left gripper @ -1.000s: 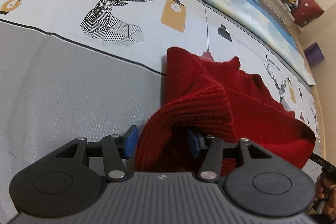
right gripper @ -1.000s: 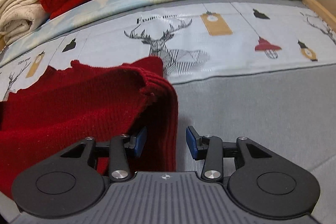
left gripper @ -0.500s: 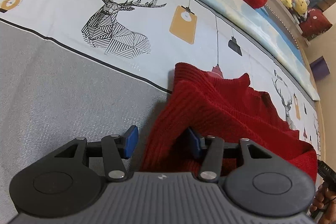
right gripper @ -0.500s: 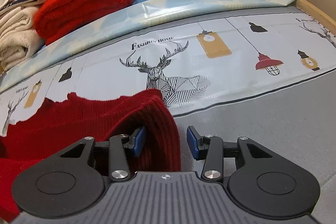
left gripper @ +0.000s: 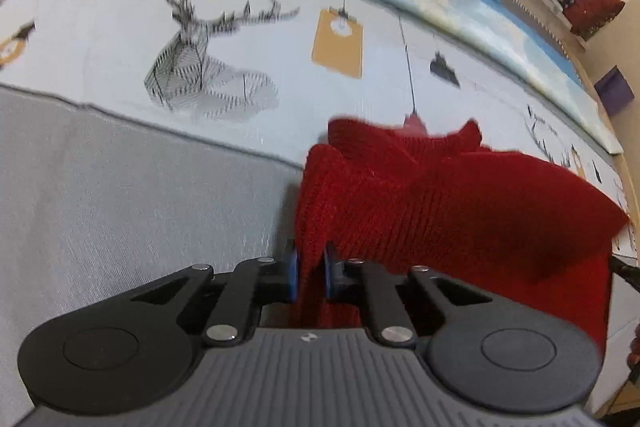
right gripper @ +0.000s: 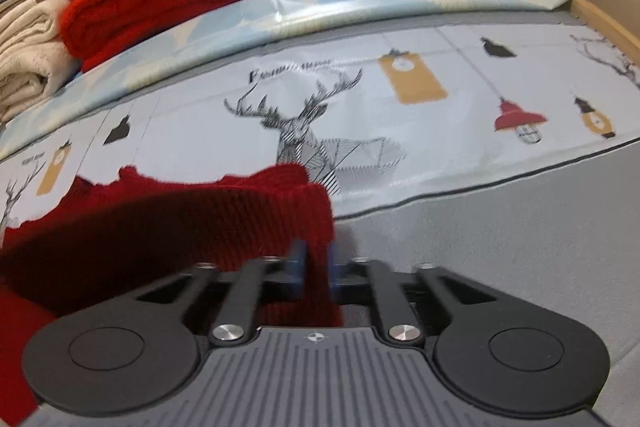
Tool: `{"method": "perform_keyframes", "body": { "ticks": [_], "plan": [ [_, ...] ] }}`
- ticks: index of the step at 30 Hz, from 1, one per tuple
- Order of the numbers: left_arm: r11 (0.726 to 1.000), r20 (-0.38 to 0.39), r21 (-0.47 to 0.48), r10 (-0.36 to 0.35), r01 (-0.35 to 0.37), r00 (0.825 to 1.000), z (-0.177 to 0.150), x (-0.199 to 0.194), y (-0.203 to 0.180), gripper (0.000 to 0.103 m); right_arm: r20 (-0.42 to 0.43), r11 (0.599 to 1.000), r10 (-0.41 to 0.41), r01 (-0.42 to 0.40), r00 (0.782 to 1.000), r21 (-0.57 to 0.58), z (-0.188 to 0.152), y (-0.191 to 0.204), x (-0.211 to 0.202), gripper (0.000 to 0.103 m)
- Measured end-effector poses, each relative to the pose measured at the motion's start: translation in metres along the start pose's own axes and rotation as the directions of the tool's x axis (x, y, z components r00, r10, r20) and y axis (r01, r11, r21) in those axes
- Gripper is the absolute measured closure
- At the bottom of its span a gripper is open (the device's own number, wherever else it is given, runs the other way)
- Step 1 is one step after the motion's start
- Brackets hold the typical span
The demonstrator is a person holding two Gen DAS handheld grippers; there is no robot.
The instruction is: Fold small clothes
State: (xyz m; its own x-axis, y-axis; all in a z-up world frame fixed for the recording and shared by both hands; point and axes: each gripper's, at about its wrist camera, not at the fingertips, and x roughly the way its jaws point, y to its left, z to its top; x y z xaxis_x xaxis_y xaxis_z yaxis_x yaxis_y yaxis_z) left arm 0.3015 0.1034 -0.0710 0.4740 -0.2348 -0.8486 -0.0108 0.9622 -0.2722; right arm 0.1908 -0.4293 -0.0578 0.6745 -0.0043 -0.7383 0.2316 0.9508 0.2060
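Left gripper (left gripper: pixel 310 269): clamped on left edge of red knit sweater (left gripper: pixel 460 195). Right gripper (right gripper: pixel 318 269): clamped on opposite edge of same garment. Sweater lifted, sagging between both, over deer-print bedsheet (right gripper: pixel 400 131).

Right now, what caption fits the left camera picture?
Left gripper pinches the red knit sweater over the deer-print bedsheet.

1. The left tongs (left gripper: pixel 310 269) point forward and slightly down, blue pads drawn close together and pinching a fold of the red sweater (left gripper: pixel 440 195).
2. The right tongs (right gripper: pixel 318 267) sit level, pads likewise nearly together, clamped on the same sweater's opposite edge.
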Motion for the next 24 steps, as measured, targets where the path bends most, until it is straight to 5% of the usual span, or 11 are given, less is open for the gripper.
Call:
{"method": "perform_keyframes", "body": {
  "ticks": [6,9,11,13,16,18,19,20,24],
  "plan": [
    [0.999,0.186,0.026,-0.024,0.019,0.982,0.011,-0.026,-0.008,0.091,0.221,0.997,0.006,-0.023,0.975,0.074,0.016,-0.009,-0.029,0.098],
    [0.999,0.254,0.035,0.009,-0.019,0.967,0.017,-0.033,-0.01,0.091,0.358,0.991,-0.091,0.051,0.929,0.12,0.023,-0.013,-0.041,0.103],
    [1.0,0.278,0.023,-0.013,0.007,0.961,0.02,-0.035,-0.009,0.091,0.387,0.971,-0.118,0.025,0.915,0.238,0.027,-0.032,-0.042,0.103],
    [0.997,0.268,0.078,-0.028,0.008,0.963,0.022,-0.028,-0.018,0.09,0.309,0.959,-0.063,-0.027,0.949,0.281,0.029,-0.043,-0.025,0.103],
    [0.995,0.144,0.094,0.022,-0.036,0.989,0.022,-0.005,-0.023,0.085,0.22,0.966,-0.013,-0.044,0.975,0.254,0.03,-0.037,-0.009,0.098],
    [0.998,0.105,0.051,0.032,-0.038,0.994,0.024,0.002,-0.017,0.066,0.141,0.963,0.063,-0.097,0.988,0.25,0.028,-0.034,0.005,0.081],
    [0.999,0.102,0.024,0.024,-0.026,0.994,0.025,0.003,-0.013,0.055,0.093,0.959,0.092,-0.113,0.991,0.258,0.027,-0.031,0.016,0.057],
    [1.0,0.091,-0.002,0.012,-0.012,0.996,0.026,0.005,-0.011,0.051,0.051,0.959,0.107,-0.116,0.993,0.259,0.025,-0.029,0.023,0.049],
    [1.0,0.025,-0.017,0.013,-0.012,1.0,0.022,0.018,-0.008,0.053,-0.032,0.971,0.13,-0.12,0.991,0.205,0.019,-0.013,0.039,0.047]
  ]
}}
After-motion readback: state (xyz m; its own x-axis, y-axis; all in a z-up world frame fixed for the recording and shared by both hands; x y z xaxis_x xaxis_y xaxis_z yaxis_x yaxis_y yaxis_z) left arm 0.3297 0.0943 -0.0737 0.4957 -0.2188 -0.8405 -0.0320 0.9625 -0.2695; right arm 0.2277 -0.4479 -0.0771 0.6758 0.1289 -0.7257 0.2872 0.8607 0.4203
